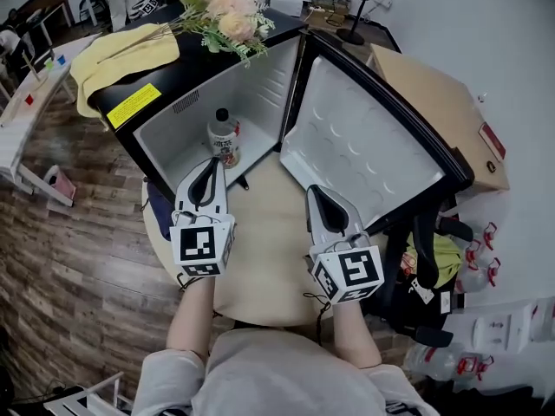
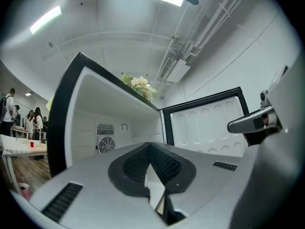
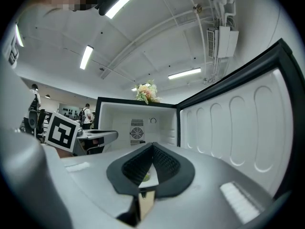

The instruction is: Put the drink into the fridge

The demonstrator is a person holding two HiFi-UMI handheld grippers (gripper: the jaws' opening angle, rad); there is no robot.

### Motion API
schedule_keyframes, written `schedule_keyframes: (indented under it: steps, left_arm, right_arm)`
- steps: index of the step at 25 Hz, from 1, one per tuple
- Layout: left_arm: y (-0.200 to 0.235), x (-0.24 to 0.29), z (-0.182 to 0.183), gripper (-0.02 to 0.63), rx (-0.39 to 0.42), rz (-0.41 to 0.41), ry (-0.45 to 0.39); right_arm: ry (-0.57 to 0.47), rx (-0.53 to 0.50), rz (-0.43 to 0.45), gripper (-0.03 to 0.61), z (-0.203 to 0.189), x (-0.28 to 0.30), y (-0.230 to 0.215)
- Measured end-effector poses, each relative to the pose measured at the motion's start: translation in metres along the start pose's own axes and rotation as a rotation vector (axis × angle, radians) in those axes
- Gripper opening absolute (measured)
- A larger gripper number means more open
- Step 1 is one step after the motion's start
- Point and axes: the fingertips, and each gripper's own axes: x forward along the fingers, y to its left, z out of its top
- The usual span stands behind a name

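Over on my far left is the wooden floor (image 1: 78, 258), and beside it the small black fridge (image 1: 260, 85) stands with its white inside showing. A yellow cloth (image 1: 121, 55) is draped over the left of its top. A yellow sticker (image 1: 134, 104) sits on the front edge, and a bunch of pale flowers (image 1: 227, 16) lies toward the right of the top.

My left claw (image 1: 210, 165) is held above the round beige table (image 1: 260, 267) and points into the fridge opening. Its jaws are closed tip to tip with nothing between them. The drink bottle (image 1: 225, 137) is clear, with a white cap and a red-and-white label. It stands upright on the fridge floor near the front, just past my left claw's tips and slightly to their right. I am not gripping it. My left gripper view looks past the closed tips to a round fan grille (image 2: 106, 144) in the back wall.

My right claw (image 1: 314, 191) hangs over the table just beside the left one, aimed at the hinge side. Its jaws also meet at the tips and hold nothing. To its right the fridge door (image 1: 364, 146) is swung wide open, showing its white moulded liner. Beyond the door a cardboard box (image 1: 434, 102) leans.
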Motion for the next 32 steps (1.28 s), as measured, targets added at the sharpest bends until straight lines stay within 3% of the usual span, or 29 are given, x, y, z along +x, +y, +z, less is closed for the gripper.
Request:
schedule_keyframes:
  steps: [17,23,32]
  left_arm:
    - [-0.014,-0.116,0.038,0.009,0.011,0.073,-0.038]
    - [-0.021,-0.152,0.049,0.009,0.057,0.107,-0.047]
    - [-0.034,-0.195,0.057,0.009,0.028,0.102,-0.084]
  right_arm:
    - [-0.050,-0.013,0.042,0.011,0.018,-0.058,0.025]
    - [-0.063,-0.016,0.060,0.011,0.020,-0.083,0.037]
    - [-0.091,-0.021,0.076,0.011,0.027,-0.118,0.052]
